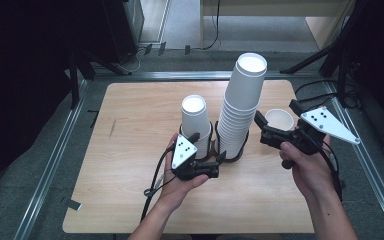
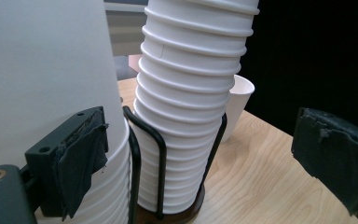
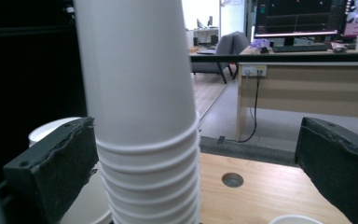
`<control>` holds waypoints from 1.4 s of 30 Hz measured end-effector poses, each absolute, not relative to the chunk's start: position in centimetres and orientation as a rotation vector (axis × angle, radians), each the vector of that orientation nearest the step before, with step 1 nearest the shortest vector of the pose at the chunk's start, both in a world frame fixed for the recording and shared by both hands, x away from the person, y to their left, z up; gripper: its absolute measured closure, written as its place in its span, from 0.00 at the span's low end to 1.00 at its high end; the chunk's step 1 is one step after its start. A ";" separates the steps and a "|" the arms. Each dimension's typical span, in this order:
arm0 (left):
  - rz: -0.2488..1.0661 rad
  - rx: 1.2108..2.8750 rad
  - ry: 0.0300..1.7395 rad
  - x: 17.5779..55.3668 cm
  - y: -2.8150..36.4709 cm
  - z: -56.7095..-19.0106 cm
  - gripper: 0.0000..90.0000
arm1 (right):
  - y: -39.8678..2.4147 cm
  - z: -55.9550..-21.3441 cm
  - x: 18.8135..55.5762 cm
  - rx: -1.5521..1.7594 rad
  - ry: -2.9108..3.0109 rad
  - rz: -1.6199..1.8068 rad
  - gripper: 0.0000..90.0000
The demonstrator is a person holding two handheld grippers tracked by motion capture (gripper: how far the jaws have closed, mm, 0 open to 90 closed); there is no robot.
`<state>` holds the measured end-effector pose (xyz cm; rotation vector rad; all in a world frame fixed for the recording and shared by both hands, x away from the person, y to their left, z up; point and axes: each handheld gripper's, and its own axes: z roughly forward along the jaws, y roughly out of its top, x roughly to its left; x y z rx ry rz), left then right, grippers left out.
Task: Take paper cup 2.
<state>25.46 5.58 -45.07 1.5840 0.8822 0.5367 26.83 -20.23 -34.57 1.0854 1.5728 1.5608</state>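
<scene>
The tall cup stack (image 1: 242, 110) stands in a wire holder (image 1: 230, 155) mid-table (image 1: 130, 200). The left hand-held gripper (image 1: 210, 162) gapes wide at its base, holding nothing. The right hand-held gripper (image 1: 275, 117), just right of the stack, is likewise spread wide and empty.

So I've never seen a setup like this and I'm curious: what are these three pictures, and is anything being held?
A person sits at a wooden table with hand-held tongs in each hand: the left tongs and the right tongs. One picture comes from a camera above the table. The other two come from cameras riding on the tongs, looking out between their black padded jaws. On the table stand two stacks of white paper cups in a black wire holder: a tall stack and a short stack. A single cup stands upright beside them. Both tongs are open and hold nothing, though the tall stack rises between the right tongs' jaws in their own view.
</scene>
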 end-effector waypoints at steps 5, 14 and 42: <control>0.554 1.584 0.884 25.9 4.5 -45.0 0.04 | -19.3 -33.5 27.0 1.062 1.583 1.578 0.00; 0.577 1.535 0.915 27.1 2.8 -44.8 0.04 | -18.0 -32.6 28.5 1.070 1.606 1.604 0.00; 0.688 1.444 0.947 29.0 -1.1 -44.3 0.04 | -17.2 -32.3 31.5 1.061 1.685 1.646 0.00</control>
